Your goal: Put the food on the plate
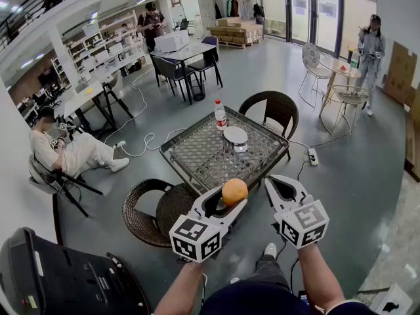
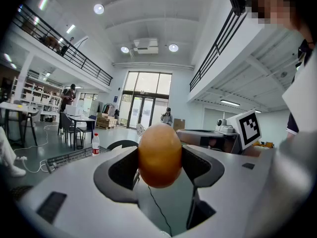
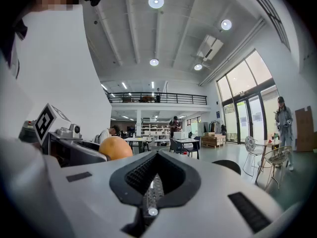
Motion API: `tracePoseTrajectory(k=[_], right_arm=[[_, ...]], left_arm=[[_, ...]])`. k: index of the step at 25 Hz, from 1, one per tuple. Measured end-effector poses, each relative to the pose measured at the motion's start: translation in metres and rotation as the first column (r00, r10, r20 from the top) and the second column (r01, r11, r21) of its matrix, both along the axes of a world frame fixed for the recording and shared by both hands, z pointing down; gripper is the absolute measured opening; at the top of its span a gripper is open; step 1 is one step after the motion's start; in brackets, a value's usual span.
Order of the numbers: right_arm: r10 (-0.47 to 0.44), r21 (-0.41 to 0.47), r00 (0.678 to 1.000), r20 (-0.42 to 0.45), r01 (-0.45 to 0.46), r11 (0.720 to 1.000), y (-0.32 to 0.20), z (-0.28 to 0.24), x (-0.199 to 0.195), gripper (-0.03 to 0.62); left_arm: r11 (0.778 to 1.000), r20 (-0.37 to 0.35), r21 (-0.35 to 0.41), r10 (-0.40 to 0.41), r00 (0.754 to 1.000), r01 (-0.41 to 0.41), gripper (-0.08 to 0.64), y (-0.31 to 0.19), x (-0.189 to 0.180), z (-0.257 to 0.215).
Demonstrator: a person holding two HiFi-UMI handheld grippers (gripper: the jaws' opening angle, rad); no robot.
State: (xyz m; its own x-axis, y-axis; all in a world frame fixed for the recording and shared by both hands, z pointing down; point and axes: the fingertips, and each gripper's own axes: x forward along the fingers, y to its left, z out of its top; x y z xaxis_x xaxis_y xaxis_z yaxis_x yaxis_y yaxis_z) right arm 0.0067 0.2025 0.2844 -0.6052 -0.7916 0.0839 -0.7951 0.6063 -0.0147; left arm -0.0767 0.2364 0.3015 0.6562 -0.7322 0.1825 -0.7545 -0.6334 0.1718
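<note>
An orange [image 1: 234,191] is held in the air between the pads of my left gripper [image 1: 231,201], short of the near edge of the mesh-topped table [image 1: 197,159]. In the left gripper view the orange [image 2: 159,155] fills the gap between the two dark pads. A white plate [image 1: 235,135] lies on the far part of that table, well ahead of both grippers. To the right of the left one, my right gripper [image 1: 271,181] has its jaws together and nothing in them. The right gripper view also catches the orange [image 3: 115,148] at its left.
A water bottle [image 1: 220,115] stands on the table left of the plate. Wicker chairs stand behind the table [image 1: 272,107] and at its near left [image 1: 157,209]. A cable and a power strip [image 1: 313,156] lie on the floor to the right. People are farther off.
</note>
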Motion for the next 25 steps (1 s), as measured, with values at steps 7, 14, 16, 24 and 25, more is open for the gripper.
tracePoseTrajectory(k=[7,14,16,24,25], right_arm=[[0.009,-0.01,1.0,0.024,-0.009,1.0,0.001,0.0,0.001,0.003],[0.009,-0.016,1.0,0.025,-0.009,1.0,-0.002,0.002,0.002,0.003],[0.003,-0.014,1.0,0.021,-0.003,1.0,-0.004,0.004,0.002,0.003],[-0.005,-0.014,1.0,0.014,0.005,1.0,-0.022,0.005,0.011,0.003],[-0.005,-0.016,1.0,0.015,0.005,1.0,-0.024,0.005,0.012,0.003]], left_arm=[[1.0,-0.002,-0.001,0.005,1.0,-0.005,0.282,0.001,-0.001,0.001],[1.0,-0.001,-0.009,0.006,1.0,-0.006,0.282,-0.001,0.001,0.004],[1.0,-0.002,-0.009,0.006,1.0,-0.006,0.282,-0.003,0.002,0.007],[1.0,0.0,-0.016,-0.001,1.0,0.001,0.282,-0.021,0.01,0.009],[1.0,0.0,-0.018,-0.002,1.0,0.002,0.282,-0.023,0.01,0.008]])
